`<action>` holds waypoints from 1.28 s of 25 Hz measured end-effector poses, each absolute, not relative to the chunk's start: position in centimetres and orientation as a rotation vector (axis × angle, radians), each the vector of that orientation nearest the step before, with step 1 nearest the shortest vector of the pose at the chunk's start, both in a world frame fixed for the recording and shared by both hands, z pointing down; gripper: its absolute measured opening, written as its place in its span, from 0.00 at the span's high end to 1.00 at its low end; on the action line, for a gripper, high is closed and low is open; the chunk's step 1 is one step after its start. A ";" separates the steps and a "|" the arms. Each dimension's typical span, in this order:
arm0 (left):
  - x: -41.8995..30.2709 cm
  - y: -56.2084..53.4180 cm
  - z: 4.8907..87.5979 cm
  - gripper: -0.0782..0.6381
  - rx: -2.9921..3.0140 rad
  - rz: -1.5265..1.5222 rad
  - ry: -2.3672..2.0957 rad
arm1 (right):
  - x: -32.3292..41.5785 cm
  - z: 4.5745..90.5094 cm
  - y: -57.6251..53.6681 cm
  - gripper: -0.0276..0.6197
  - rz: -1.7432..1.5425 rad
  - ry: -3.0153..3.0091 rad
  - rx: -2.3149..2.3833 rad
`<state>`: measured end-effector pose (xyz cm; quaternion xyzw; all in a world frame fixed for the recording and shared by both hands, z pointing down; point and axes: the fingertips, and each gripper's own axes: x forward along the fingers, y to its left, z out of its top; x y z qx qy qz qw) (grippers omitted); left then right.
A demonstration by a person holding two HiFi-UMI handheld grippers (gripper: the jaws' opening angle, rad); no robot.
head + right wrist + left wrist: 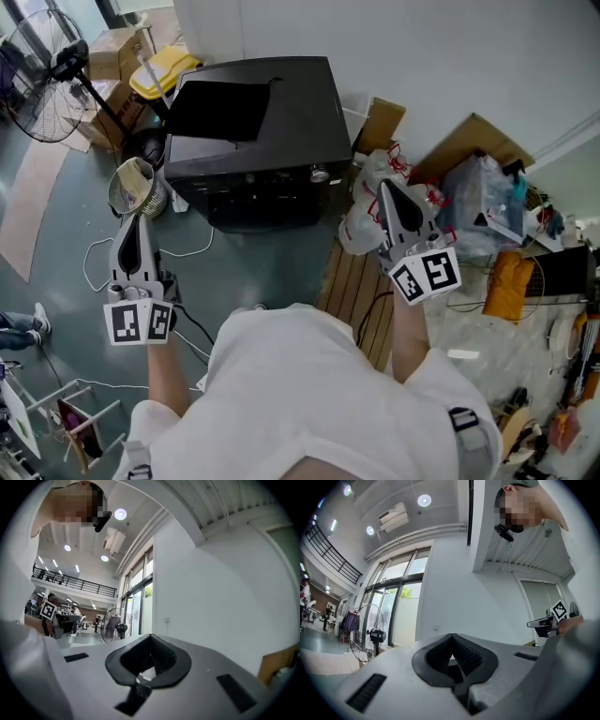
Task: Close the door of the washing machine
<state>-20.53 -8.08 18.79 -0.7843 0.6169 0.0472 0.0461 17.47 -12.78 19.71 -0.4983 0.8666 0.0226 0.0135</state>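
The black washing machine (253,131) stands against the white wall at the top of the head view, its dark front (258,202) facing me. No door stands out from its body that I can make out. My left gripper (129,223) (451,638) hangs left of the machine's front corner, apart from it, jaws shut with nothing between them. My right gripper (382,187) (150,639) is raised to the right of the machine, jaws shut and empty. Both gripper views look level at the white wall; the machine is in neither.
A standing fan (47,75), cardboard boxes (117,47) and a yellow item (164,70) sit at the back left. A mesh basket (136,187) and cables (103,258) lie by the left gripper. Plastic bags (366,220), a wooden pallet (361,291) and clutter (487,206) fill the right.
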 end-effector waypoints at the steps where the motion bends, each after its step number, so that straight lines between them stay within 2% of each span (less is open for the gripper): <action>1: -20.8 -7.9 18.6 0.89 -2.386 0.146 1.893 | 17.8 19.6 -12.4 0.96 0.086 2.693 -1.578; 12: -20.1 -7.5 18.4 0.89 -2.400 0.144 1.884 | 19.2 19.3 -10.6 0.96 0.136 2.654 -1.702; 32: -19.9 -6.3 18.2 0.89 -2.447 0.149 1.828 | 17.1 19.3 -8.4 0.96 0.144 2.657 -1.729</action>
